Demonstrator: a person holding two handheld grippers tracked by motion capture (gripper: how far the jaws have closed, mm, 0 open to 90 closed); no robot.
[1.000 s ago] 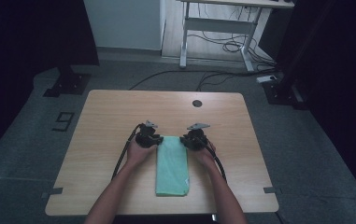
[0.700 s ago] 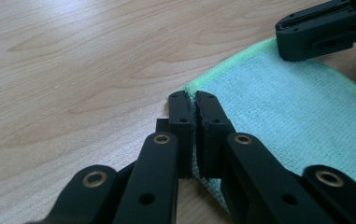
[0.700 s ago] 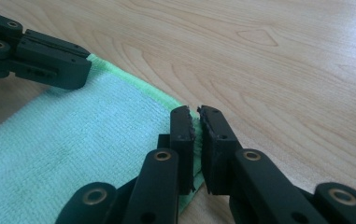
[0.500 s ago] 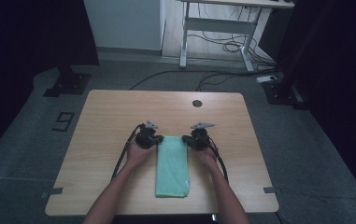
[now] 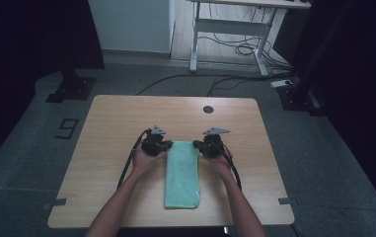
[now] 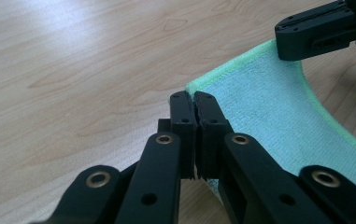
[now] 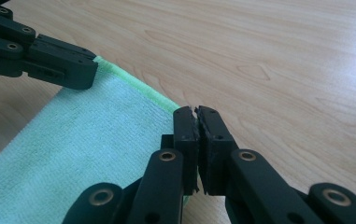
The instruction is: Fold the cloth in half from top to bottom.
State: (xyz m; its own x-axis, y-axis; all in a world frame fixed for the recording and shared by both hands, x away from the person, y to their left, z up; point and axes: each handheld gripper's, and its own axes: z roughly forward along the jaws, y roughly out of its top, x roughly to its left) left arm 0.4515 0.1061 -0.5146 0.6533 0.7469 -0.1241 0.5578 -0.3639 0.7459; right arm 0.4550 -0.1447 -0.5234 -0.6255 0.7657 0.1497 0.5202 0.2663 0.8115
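A light green cloth [image 5: 181, 173] lies folded into a long strip on the wooden table [image 5: 116, 118], running from the middle toward the near edge. My left gripper [image 5: 164, 146] is at the cloth's far left corner and my right gripper [image 5: 198, 145] at its far right corner. In the left gripper view the jaws [image 6: 194, 95] are pressed together with the cloth's [image 6: 269, 112] corner pinched at their tips; the right gripper [image 6: 316, 30] is across from them. In the right gripper view the jaws [image 7: 195, 109] are likewise shut on the cloth's [image 7: 82, 144] corner, opposite the left gripper [image 7: 49, 56].
A dark round hole [image 5: 208, 109] sits near the table's far edge. Bare wood surrounds the cloth on both sides. Beyond the table are a white desk frame [image 5: 225, 34] with cables on the floor and dark stands at left and right.
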